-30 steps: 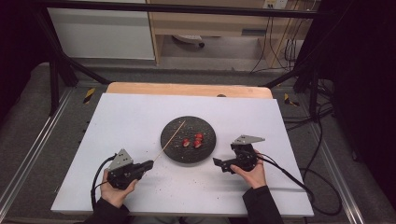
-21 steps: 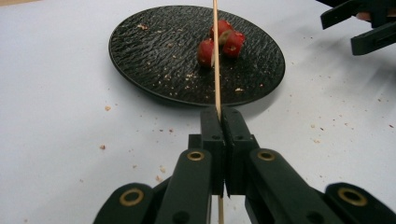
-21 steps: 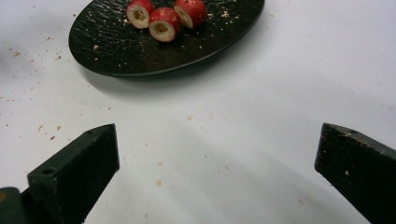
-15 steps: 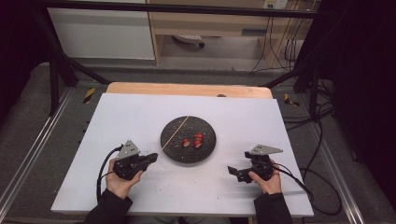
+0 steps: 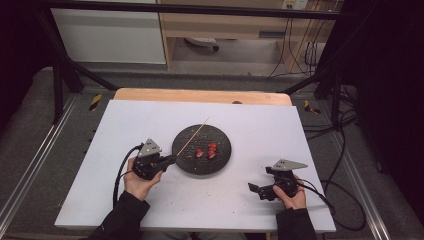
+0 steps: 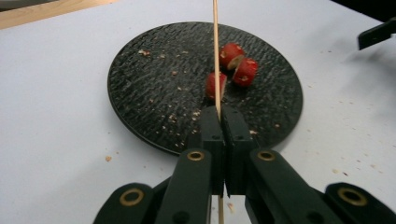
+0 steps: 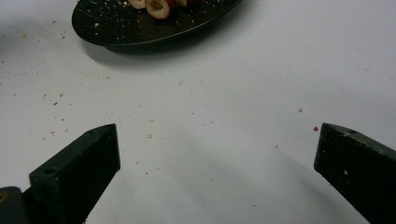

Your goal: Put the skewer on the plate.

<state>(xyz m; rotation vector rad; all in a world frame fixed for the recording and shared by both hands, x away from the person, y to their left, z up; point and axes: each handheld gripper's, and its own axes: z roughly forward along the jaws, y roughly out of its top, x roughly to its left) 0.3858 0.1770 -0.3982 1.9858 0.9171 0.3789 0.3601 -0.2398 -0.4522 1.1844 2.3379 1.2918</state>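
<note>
A black round plate (image 5: 190, 161) sits mid-table with a few red fruit pieces (image 5: 207, 150) on it. My left gripper (image 5: 171, 159) is at the plate's left rim, shut on a thin wooden skewer (image 5: 192, 137) that slants up over the plate. In the left gripper view the jaws meet at the left gripper (image 6: 219, 112), the skewer (image 6: 215, 51) runs past the fruit pieces (image 6: 238, 67) above the plate (image 6: 154, 93). My right gripper (image 5: 255, 189) rests open near the front right, apart from the plate. Its view has the right gripper (image 7: 217, 140) over bare table, plate (image 7: 140, 28) and fruit (image 7: 159, 7) at top.
The white tabletop (image 5: 260, 125) carries scattered crumbs around the plate. A wooden strip (image 5: 200, 95) borders the far edge. Cables (image 5: 325, 190) trail off the right side. A metal frame and shelving stand beyond the table.
My left gripper moved right and away from me to the plate's rim, the skewer going with it. My right gripper drew back from the plate, rightward and toward the front edge.
</note>
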